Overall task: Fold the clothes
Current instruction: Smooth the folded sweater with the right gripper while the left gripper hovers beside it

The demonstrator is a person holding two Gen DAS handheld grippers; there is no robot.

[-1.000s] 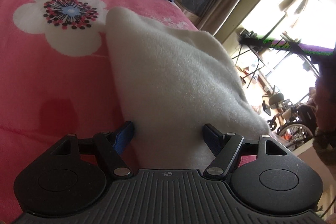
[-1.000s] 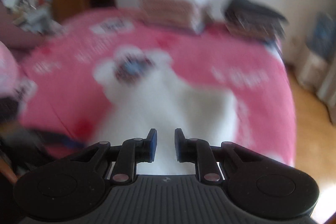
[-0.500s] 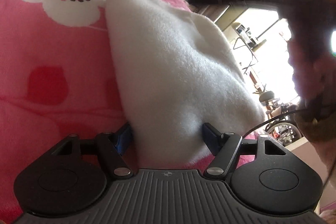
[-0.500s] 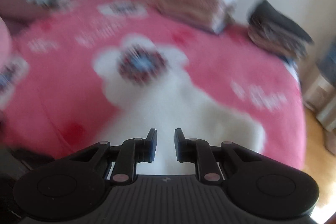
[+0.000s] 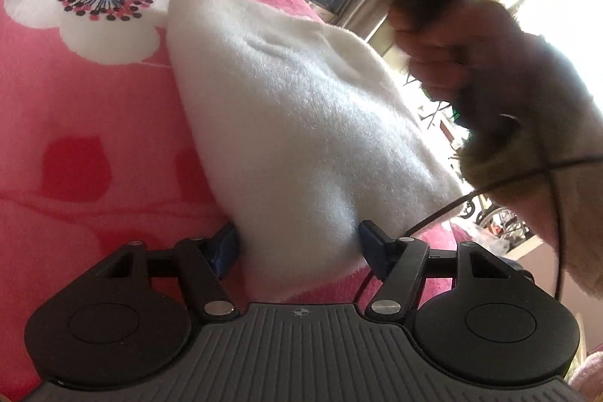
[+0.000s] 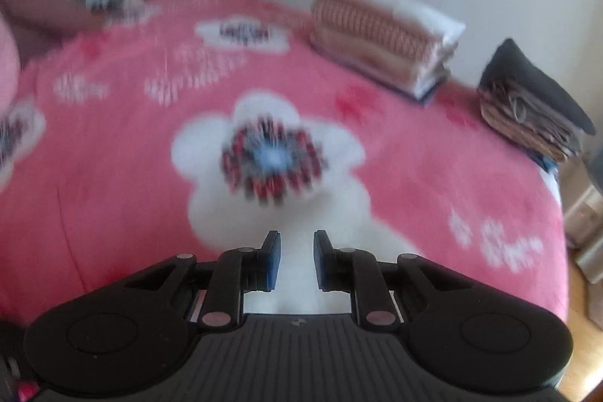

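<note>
At six o'clock on the pink blanket (image 5: 75,123), the white fleece garment (image 5: 301,123) sits between the wide-spread left gripper (image 5: 297,247), ungripped. Right gripper (image 6: 297,260) holds narrowly apart over white fleece; whether it pinches, I cannot tell. Close both evenly before lifting.

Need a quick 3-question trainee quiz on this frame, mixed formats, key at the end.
1. True or false: the left gripper has its fingers spread around a bunch of the white fleece garment.
2. Multiple choice: the folded stacks sit at the A) near edge B) far edge C) middle of the pink floral blanket.
3. Fill in: the right gripper holds its blue pads apart with a narrow ____ between them.

Key: 1 true; 2 B; 3 gap.
</note>
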